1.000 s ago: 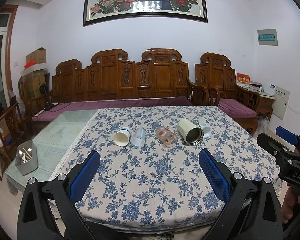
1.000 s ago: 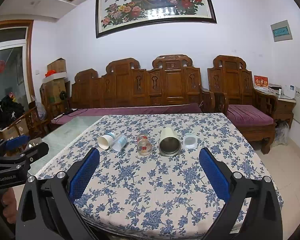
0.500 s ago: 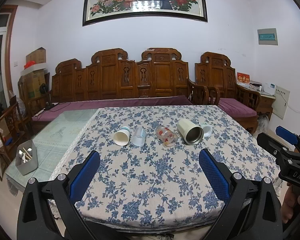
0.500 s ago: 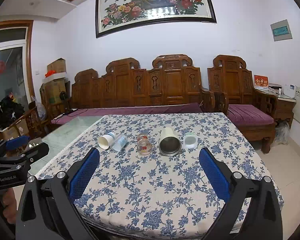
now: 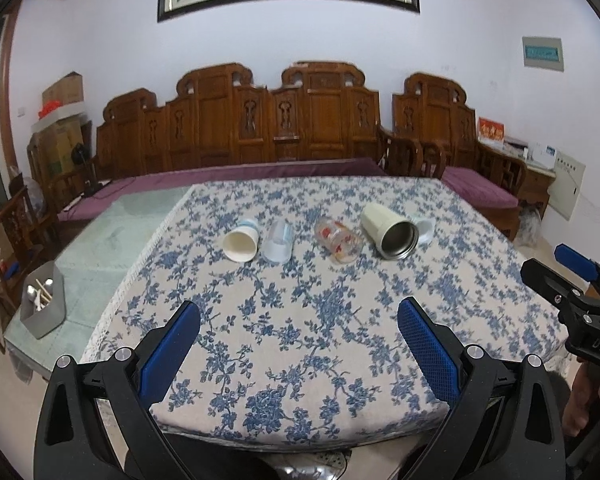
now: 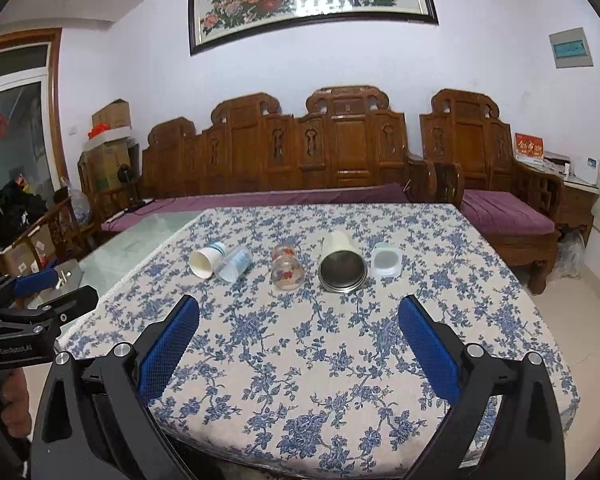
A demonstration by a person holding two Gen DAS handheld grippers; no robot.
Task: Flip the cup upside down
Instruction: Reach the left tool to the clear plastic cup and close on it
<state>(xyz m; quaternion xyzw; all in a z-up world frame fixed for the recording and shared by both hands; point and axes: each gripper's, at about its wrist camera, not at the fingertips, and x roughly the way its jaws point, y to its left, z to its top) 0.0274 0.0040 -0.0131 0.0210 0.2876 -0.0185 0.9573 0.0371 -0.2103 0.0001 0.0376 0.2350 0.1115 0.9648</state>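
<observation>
Several cups lie on their sides in a row on the floral tablecloth (image 5: 300, 320): a white paper cup (image 5: 242, 242) (image 6: 207, 260), a clear plastic cup (image 5: 278, 240) (image 6: 234, 264), a glass with red print (image 5: 338, 240) (image 6: 286, 270), a cream steel-lined mug (image 5: 388, 230) (image 6: 342, 266) and a small frosted cup (image 5: 424, 230) (image 6: 385, 260). My left gripper (image 5: 298, 332) is open and empty above the table's near edge. My right gripper (image 6: 298, 332) is open and empty, also short of the cups.
A grey box with utensils (image 5: 44, 304) stands on the glass table part at the left. Carved wooden benches (image 5: 284, 120) with purple cushions line the far side. The right gripper shows at the right edge of the left wrist view (image 5: 572, 292).
Both grippers have moved forward and tilted down a little toward the table; the cups appear nearer. Both stay open and nothing was touched.
</observation>
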